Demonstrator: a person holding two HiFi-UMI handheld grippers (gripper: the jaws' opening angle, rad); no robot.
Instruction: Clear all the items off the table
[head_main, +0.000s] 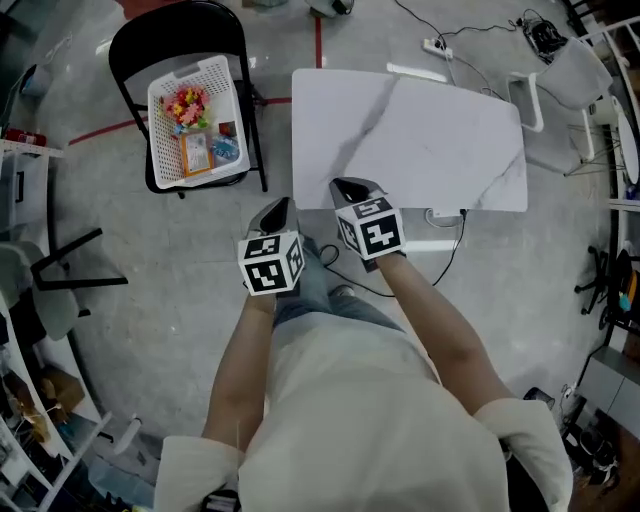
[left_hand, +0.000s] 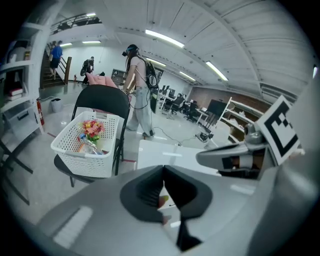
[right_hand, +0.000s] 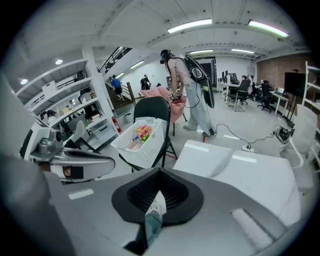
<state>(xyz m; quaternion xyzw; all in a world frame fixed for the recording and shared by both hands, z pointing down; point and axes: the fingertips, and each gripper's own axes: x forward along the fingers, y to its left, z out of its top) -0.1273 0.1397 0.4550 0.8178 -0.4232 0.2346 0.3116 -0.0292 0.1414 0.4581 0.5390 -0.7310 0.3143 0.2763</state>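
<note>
White perforated basket (head_main: 163, 95) on the seat of a black folding chair (head_main: 178, 22), at ten o'clock from the person in the head view. The basket holds a bright multicoloured cluster (head_main: 186, 104) at its far end, an orange flat packet (head_main: 194, 153) and a blue item (head_main: 226, 151) at its near end, and a small dark piece (head_main: 226, 128) by its right wall; what these are cannot be told more exactly. The white marbled table (head_main: 430, 140), at one o'clock, has a bare top. The left hand-held gripper (head_main: 278, 206) hangs over the floor at the table's near left corner, jaws closed with nothing between them. The right hand-held gripper (head_main: 350, 186) hangs over the table's near edge, jaws likewise closed and empty. Both point downward and toward twelve o'clock. A power strip (head_main: 436, 45) lies on the floor beyond the table.
</note>
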